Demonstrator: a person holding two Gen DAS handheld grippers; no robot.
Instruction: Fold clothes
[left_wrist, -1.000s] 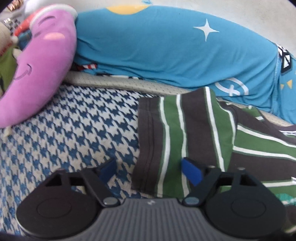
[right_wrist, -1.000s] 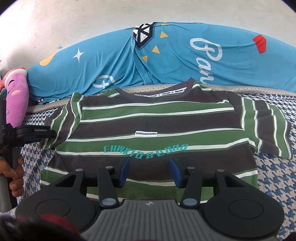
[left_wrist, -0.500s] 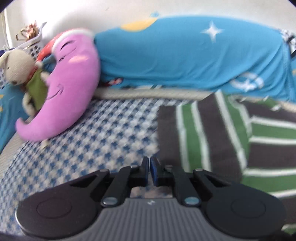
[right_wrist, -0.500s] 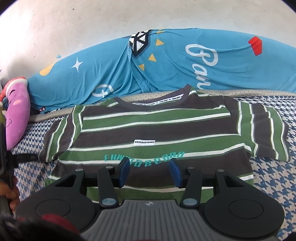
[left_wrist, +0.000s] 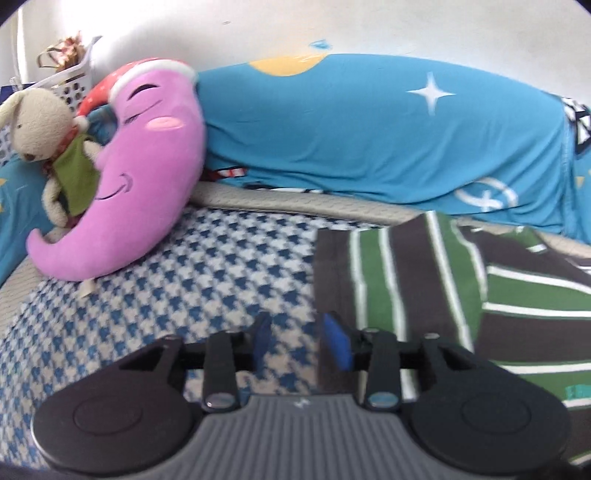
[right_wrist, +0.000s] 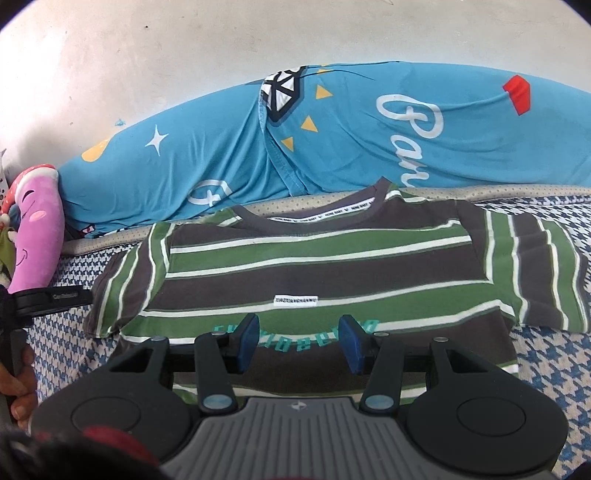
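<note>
A green, brown and white striped T-shirt (right_wrist: 317, 258) lies flat, front up, on the blue-and-white houndstooth bed cover (left_wrist: 184, 280), collar toward the wall. Its left sleeve (left_wrist: 388, 280) fills the right of the left wrist view. My left gripper (left_wrist: 300, 341) hovers at the sleeve's cuff edge; its jaws are opening and nothing is between them. My right gripper (right_wrist: 300, 341) stands open above the shirt's lower chest print, holding nothing. The left gripper's body and the hand (right_wrist: 22, 373) gripping it show at the left edge of the right wrist view.
A long blue printed cover (right_wrist: 332, 140) is bunched along the white wall behind the shirt. A pink moon-shaped pillow (left_wrist: 140, 177) and a beige plush toy (left_wrist: 44, 122) lie at the left. A white basket (left_wrist: 70, 81) stands behind them.
The left gripper snapped shut beside the sleeve cuff, then parted again, and it rose and backed off a little. The right gripper stayed open over the shirt, barely moving.
</note>
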